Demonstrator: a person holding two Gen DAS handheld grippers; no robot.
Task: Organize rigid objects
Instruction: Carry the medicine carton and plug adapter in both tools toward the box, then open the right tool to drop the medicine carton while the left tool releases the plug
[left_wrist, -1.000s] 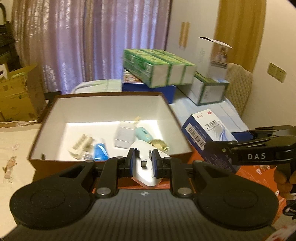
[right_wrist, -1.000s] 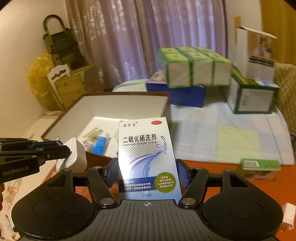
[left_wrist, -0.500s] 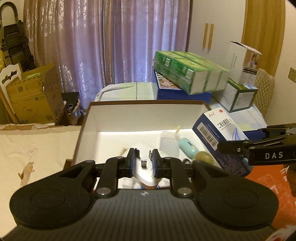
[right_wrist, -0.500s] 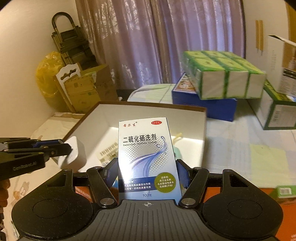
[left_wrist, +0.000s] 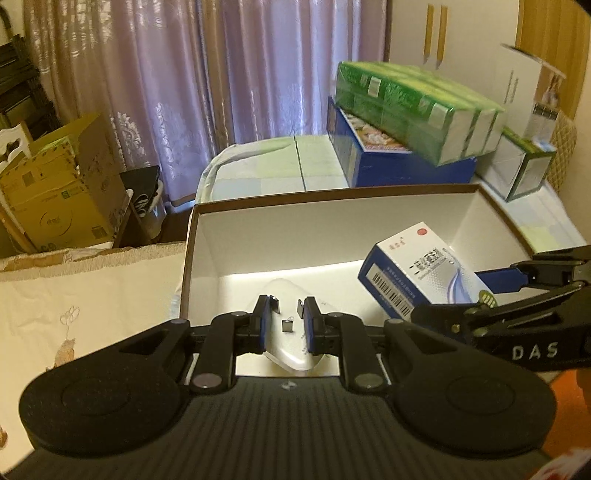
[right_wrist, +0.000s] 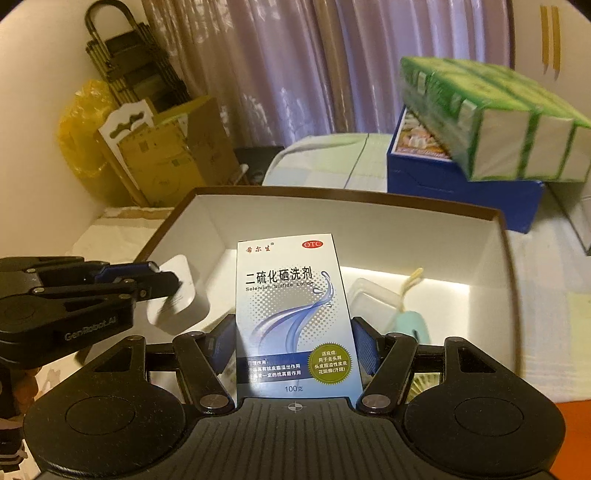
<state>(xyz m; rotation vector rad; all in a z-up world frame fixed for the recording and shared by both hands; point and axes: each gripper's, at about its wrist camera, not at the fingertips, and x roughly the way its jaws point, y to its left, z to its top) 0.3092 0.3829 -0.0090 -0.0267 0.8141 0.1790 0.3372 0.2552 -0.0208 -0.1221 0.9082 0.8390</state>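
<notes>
**Both grippers carrying items over the box**

You are holding both grippers above the open white box (left_wrist: 332, 236). Your right gripper (right_wrist: 293, 343) is clamping a blue-and-white medicine carton (right_wrist: 291, 306) upright over the box interior. Your left gripper (left_wrist: 286, 325) is pinching a small white plug (left_wrist: 291, 350) tightly, just above the box's near edge.

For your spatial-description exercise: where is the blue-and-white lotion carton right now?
The lotion carton stands upright, clamped in the right gripper, above the open white-lined box; in the left wrist view it sits right of the left gripper.
</notes>
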